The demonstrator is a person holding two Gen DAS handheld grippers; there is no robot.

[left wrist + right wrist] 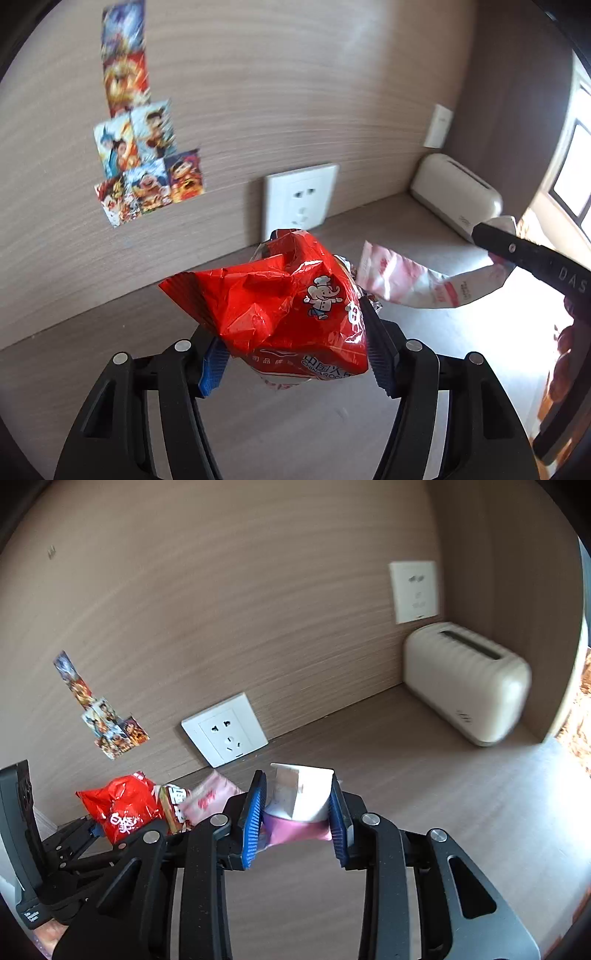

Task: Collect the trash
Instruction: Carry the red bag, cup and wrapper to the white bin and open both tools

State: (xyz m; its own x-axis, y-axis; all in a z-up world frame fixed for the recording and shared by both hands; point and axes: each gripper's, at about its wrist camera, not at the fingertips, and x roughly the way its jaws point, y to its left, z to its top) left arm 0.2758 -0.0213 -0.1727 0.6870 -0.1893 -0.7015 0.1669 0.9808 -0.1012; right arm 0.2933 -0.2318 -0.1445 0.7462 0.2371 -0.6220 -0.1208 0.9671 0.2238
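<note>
A crumpled red snack wrapper (280, 306) with a cartoon elephant hangs above the wooden desktop (295, 424), and my left gripper (295, 362) is shut on it, blue pads pressing its lower sides. The right wrist view shows that red wrapper (118, 806) low on the left in the left gripper (92, 830). My right gripper (296, 821) is shut on a pink and white wrapper (306, 794), whose loose end trails leftward. From the left wrist view this pink and white wrapper (402, 280) stretches out to the right gripper (496, 242) at the right edge.
A cream toaster-shaped appliance (469, 679) stands in the back right corner against the side wall. Wall sockets (225, 731) (413, 590) and colourful stickers (140, 158) sit on the wood-grain back wall. A bright window (570, 166) lies past the desk's right end.
</note>
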